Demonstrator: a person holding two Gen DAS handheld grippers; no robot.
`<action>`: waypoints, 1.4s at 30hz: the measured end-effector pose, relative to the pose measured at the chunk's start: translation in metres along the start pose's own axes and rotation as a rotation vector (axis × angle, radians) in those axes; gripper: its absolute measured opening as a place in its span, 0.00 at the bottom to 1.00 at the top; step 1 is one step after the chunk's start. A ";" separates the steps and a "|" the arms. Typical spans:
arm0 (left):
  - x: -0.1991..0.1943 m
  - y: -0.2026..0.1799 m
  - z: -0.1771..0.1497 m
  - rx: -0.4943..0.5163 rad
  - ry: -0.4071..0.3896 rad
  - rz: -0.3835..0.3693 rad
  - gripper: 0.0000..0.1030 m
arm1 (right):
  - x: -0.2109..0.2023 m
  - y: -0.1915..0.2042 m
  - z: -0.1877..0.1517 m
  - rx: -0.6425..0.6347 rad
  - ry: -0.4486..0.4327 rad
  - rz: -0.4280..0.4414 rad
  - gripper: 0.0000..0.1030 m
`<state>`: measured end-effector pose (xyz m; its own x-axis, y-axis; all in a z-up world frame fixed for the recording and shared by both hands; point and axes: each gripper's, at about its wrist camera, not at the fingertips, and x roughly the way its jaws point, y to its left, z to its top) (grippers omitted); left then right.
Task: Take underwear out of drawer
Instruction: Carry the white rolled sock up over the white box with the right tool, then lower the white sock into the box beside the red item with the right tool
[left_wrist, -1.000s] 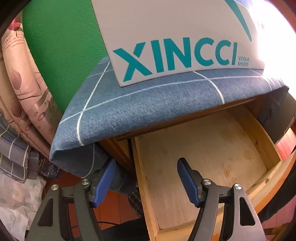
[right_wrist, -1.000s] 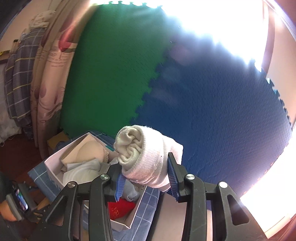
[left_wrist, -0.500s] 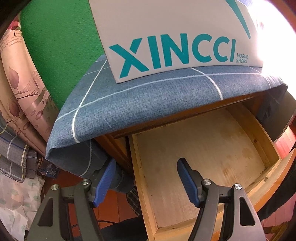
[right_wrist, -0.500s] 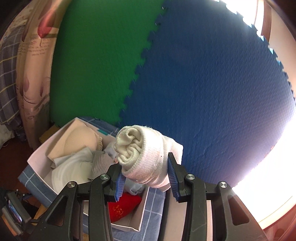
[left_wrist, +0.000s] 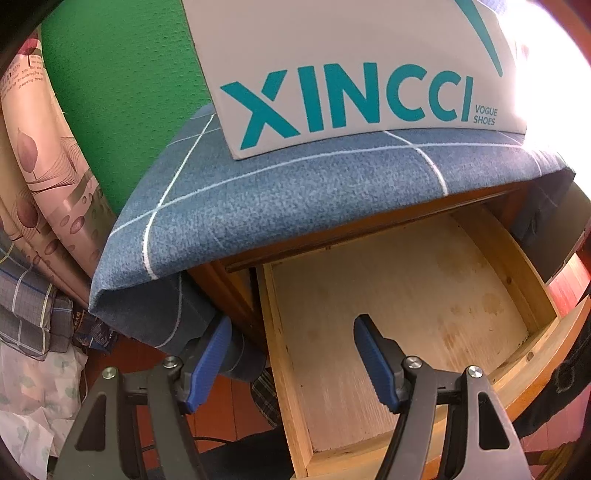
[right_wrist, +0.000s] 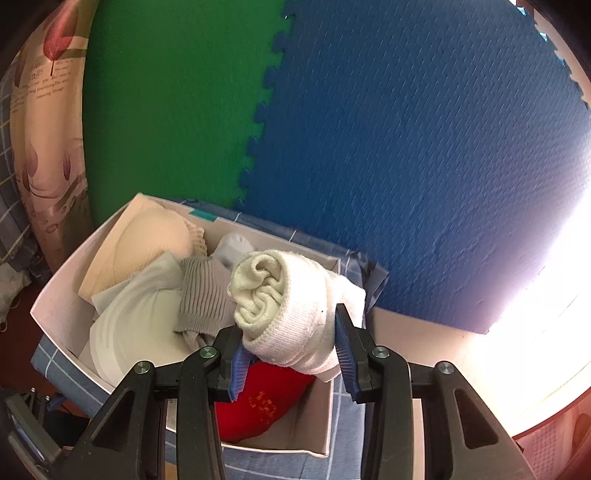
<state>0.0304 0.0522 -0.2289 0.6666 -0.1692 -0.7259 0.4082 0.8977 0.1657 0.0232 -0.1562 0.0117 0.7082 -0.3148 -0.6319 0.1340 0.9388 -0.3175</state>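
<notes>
Above the shoe box (right_wrist: 66, 295), the right gripper (right_wrist: 290, 363) clamps a rolled white garment (right_wrist: 291, 306), poised for dropping in; left gripper (left_wrist: 291, 360) hangs wide over the bare drawer (left_wrist: 509, 258).

The drawer (left_wrist: 406, 295) is bare, matt, stained plywood, the checked cover (left_wrist: 295, 199) is coarse blue cloth, the shoebox (left_wrist: 351, 74) smooth white card, the rolled sock (right_wrist: 288, 314) soft ribbed knit, and the foam mats (right_wrist: 424, 147) at twelve o'clock finely dimpled.
</notes>
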 end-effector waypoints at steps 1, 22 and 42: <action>0.000 0.001 0.000 0.000 -0.001 -0.001 0.69 | 0.002 0.003 -0.002 -0.006 0.004 -0.001 0.37; 0.001 0.003 0.000 -0.007 0.006 -0.007 0.69 | 0.020 0.014 -0.015 -0.012 0.052 0.006 0.37; 0.002 0.003 0.000 -0.004 0.011 -0.006 0.69 | 0.026 0.015 -0.021 -0.009 0.069 0.006 0.38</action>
<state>0.0335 0.0547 -0.2297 0.6573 -0.1700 -0.7342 0.4094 0.8985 0.1585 0.0290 -0.1532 -0.0240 0.6598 -0.3182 -0.6807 0.1235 0.9395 -0.3194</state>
